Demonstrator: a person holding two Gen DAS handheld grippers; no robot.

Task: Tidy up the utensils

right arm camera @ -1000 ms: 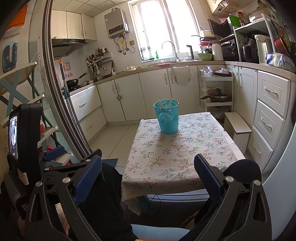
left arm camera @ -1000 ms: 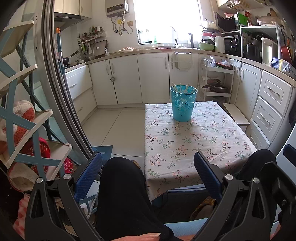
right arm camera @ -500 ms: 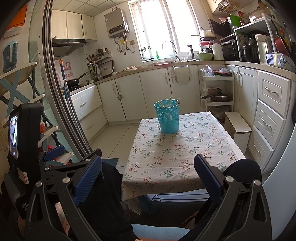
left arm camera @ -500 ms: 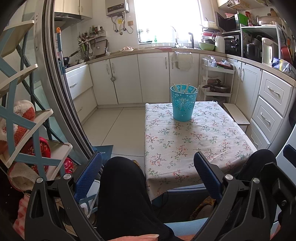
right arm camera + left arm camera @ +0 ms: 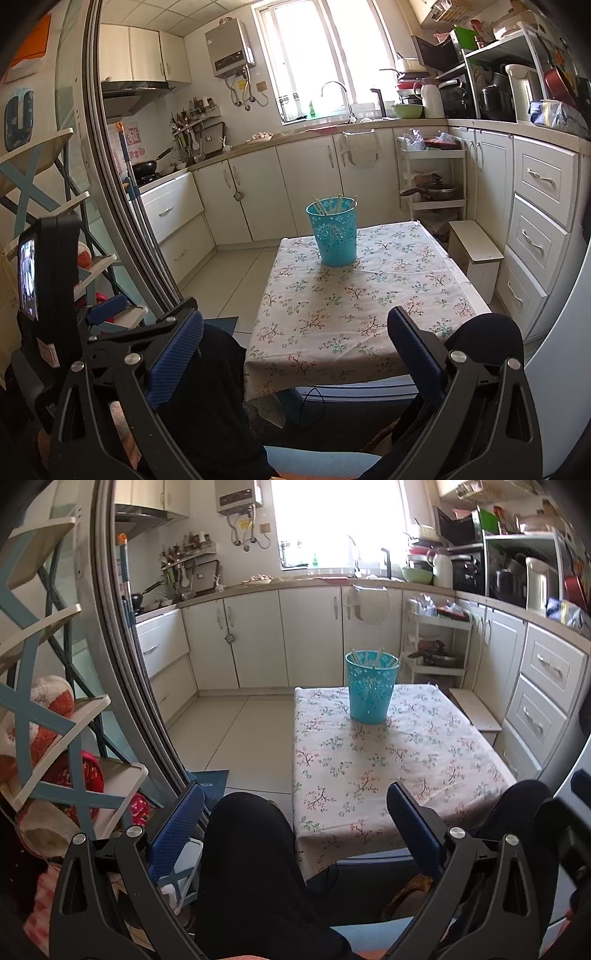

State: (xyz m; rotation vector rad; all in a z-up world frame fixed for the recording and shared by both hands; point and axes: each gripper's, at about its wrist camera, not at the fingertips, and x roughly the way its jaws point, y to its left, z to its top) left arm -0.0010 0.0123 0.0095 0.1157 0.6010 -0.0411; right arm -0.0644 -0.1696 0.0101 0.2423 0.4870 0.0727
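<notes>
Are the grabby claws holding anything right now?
No. The left gripper and right gripper both have open, empty jaws.

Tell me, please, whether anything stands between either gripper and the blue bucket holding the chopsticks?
Nothing visible does. Only bare floral tablecloth lies between the open right gripper, the open left gripper, and the blue bucket at the table's far end.

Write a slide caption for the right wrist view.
Open right gripper faces a teal bucket of chopsticks on a floral tablecloth.

Turquoise bucket point(image 5: 370, 688) with pale floral tracery, white tablecloth point(image 5: 399, 760) in pink-and-green sprigs, blue-padded black tongs point(image 5: 295, 349).
</notes>
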